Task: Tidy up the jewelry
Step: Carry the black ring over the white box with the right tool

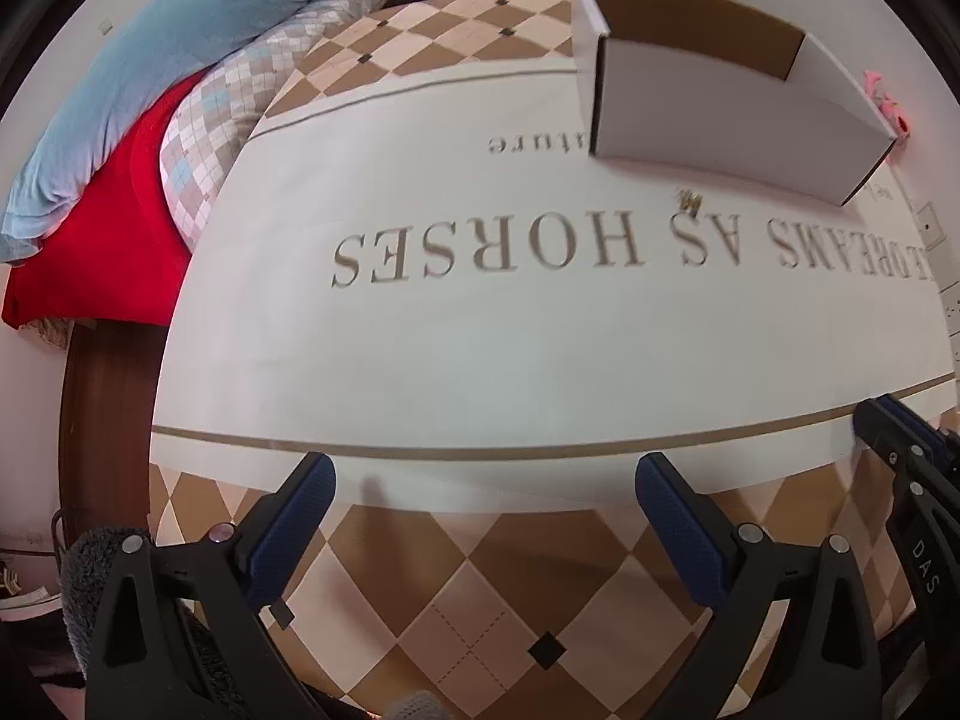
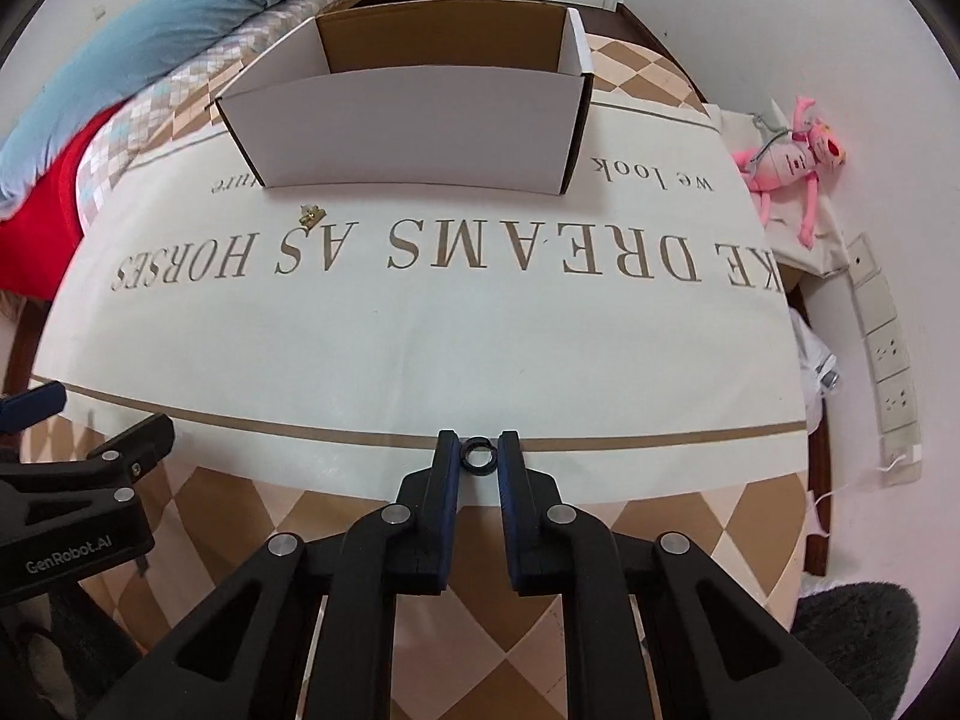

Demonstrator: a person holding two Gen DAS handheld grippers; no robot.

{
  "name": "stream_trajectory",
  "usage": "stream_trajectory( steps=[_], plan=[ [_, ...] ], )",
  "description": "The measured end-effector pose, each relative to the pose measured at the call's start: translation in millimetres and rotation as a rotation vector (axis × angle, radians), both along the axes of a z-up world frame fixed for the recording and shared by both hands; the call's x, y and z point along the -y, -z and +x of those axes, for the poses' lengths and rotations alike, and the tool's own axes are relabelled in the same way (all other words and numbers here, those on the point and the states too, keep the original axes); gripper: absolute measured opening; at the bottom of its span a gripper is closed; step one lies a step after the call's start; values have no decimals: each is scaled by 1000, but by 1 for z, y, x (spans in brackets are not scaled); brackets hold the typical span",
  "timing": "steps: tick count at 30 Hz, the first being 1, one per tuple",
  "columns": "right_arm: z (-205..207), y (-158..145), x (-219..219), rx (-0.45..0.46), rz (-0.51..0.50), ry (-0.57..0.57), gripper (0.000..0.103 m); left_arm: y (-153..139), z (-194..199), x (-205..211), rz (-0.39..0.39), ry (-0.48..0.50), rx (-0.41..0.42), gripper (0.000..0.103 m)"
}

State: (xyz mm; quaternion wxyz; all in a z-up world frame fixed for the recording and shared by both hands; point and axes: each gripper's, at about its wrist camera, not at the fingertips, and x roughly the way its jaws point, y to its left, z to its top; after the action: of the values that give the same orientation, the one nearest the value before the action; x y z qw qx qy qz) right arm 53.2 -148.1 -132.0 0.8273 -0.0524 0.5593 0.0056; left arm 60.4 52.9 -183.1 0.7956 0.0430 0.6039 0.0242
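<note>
My right gripper (image 2: 479, 457) is shut on a small black ring (image 2: 479, 455), held between its blue-padded fingertips above the near edge of the cream cloth (image 2: 420, 348). My left gripper (image 1: 483, 495) is open and empty above the near table edge; it also shows at the left of the right wrist view (image 2: 78, 438). A small gold jewelry piece (image 2: 311, 216) lies on the cloth just in front of an open white cardboard box (image 2: 414, 138). The gold piece (image 1: 688, 199) and the box (image 1: 720, 108) also show in the left wrist view.
The table has a checkered brown cover (image 1: 480, 588) under the lettered cloth. A bed with blue and red bedding (image 1: 120, 90) lies to the left. A pink plush toy (image 2: 792, 162) lies at the right by a wall with sockets (image 2: 888, 348).
</note>
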Motion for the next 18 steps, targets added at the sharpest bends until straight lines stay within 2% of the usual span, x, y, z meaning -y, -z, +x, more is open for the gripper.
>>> stream_trajectory(
  steps=[4,7,14,15,18],
  plan=[
    [2,-10,8,25,41,32,13,-11,13,11,-21,13,30,102],
    [17,-16,24,38,62,75,13,-17,33,22,-47,22,59,102],
    [53,-15,58,48,93,174,13,-9,76,50,-101,64,79,101],
    [57,-15,62,47,98,187,13,-8,79,54,-99,74,83,99],
    [66,-12,72,48,110,211,13,-2,86,64,-95,103,86,83]
  ],
)
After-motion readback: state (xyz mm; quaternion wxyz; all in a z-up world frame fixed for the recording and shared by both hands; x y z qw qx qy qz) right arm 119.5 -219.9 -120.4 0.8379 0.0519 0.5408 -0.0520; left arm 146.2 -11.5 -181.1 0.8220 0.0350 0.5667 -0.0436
